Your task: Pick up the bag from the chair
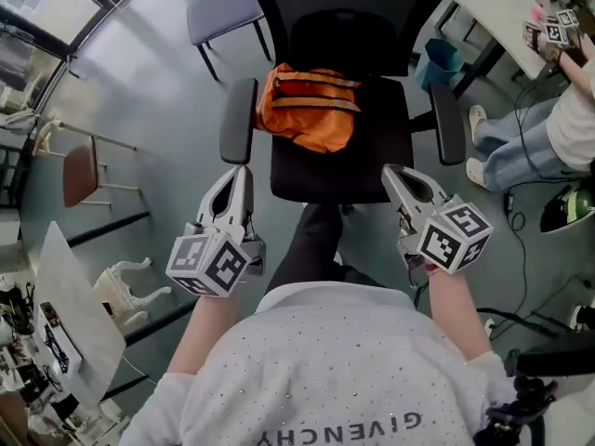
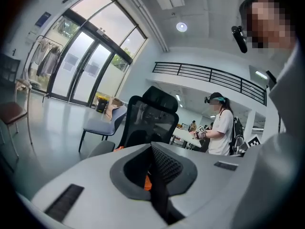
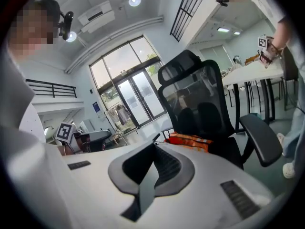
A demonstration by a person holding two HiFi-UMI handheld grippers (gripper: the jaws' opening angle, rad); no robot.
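Observation:
An orange bag (image 1: 311, 105) with grey reflective stripes lies on the seat of a black office chair (image 1: 339, 170), toward its back left. My left gripper (image 1: 242, 173) hovers just in front of the chair's left armrest (image 1: 238, 119), shut and holding nothing. Near the seat's front right corner my right gripper (image 1: 390, 173) is also shut and holds nothing. In the left gripper view the gripper (image 2: 152, 148) points at the chair (image 2: 152, 116); a bit of the bag (image 2: 147, 182) shows behind the jaws. In the right gripper view the bag (image 3: 189, 141) lies just beyond the gripper (image 3: 155, 146).
A grey-seated chair (image 1: 223, 12) stands behind the office chair at left. A wooden chair (image 1: 79, 170) and a white table (image 1: 74, 314) are at left. At right are a blue bin (image 1: 437, 63), a white table (image 1: 497, 7), another person (image 1: 567, 128) and floor cables (image 1: 521, 258).

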